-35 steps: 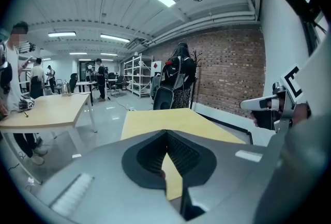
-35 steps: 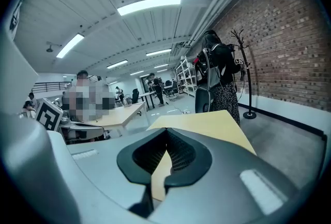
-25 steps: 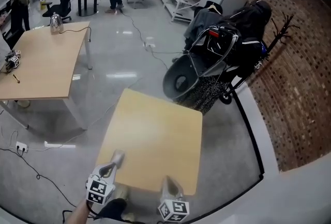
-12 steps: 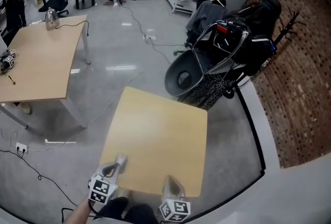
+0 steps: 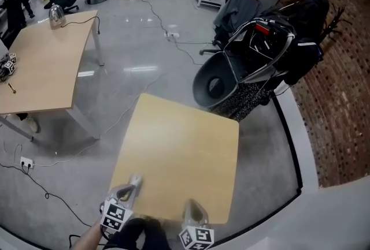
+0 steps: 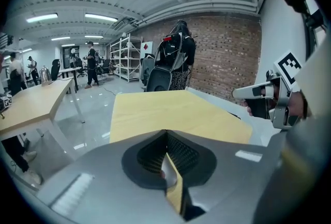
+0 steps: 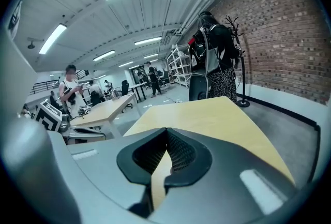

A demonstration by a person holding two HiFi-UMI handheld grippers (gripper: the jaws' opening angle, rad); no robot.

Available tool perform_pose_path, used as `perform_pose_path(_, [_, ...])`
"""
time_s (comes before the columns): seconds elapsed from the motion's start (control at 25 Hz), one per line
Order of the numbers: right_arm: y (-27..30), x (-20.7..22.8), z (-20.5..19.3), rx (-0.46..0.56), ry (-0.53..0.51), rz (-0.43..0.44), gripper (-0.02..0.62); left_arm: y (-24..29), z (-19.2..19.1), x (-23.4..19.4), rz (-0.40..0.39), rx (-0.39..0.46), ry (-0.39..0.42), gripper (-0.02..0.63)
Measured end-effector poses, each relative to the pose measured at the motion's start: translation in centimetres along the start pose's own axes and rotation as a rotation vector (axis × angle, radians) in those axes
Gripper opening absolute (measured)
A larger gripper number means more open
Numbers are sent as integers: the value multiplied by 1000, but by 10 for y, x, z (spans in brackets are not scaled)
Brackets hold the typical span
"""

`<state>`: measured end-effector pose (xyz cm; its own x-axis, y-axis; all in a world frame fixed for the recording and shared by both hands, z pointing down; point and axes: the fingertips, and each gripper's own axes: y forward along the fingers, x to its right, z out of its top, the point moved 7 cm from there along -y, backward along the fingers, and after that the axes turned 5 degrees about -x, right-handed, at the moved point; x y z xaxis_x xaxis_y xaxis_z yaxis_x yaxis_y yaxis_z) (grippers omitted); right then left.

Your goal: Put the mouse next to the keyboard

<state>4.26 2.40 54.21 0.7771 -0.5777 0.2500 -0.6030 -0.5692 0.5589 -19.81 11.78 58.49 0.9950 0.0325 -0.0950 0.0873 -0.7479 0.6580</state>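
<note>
No mouse and no keyboard show in any view. A bare light-wood table (image 5: 179, 150) lies in front of me, its top with nothing on it. My left gripper (image 5: 136, 181) hangs over the table's near left corner, jaws shut and holding nothing. My right gripper (image 5: 191, 205) is at the near edge a little to the right, also shut and holding nothing. In the left gripper view the pads (image 6: 166, 137) meet over the tabletop (image 6: 170, 112), and the right gripper (image 6: 256, 92) shows at the right. The right gripper view has its pads (image 7: 166, 139) together above the tabletop (image 7: 207, 117).
A grey cart loaded with dark bags (image 5: 254, 58) stands just beyond the table's far right corner. A larger wooden table (image 5: 40, 64) with a kettle (image 5: 56, 15) is at the left. Cables and a power strip (image 5: 24, 162) lie on the floor. People stand far back.
Both grippers have sunk slightly toward the bottom of the head view, staying shut. The head view has shifted, so the table and cart sit a little further right.
</note>
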Motion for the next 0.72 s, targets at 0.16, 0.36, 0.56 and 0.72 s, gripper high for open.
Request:
perform_pose_path(0.16, [11, 2, -13, -25, 14, 9, 14, 10, -10, -2, 3, -35, 4, 0])
perform_pose_path(0.36, [19, 3, -30, -54, 29, 24, 14, 22, -31, -8, 39, -99, -33, 0])
perform_pose_path(0.56, [28, 13, -46, -76, 47, 40, 14, 37, -44, -10, 79, -139, -51, 57])
perform_pose_path(0.72, [33, 17, -54, -85, 61, 45, 14, 43, -51, -12, 91, -167, -54, 123])
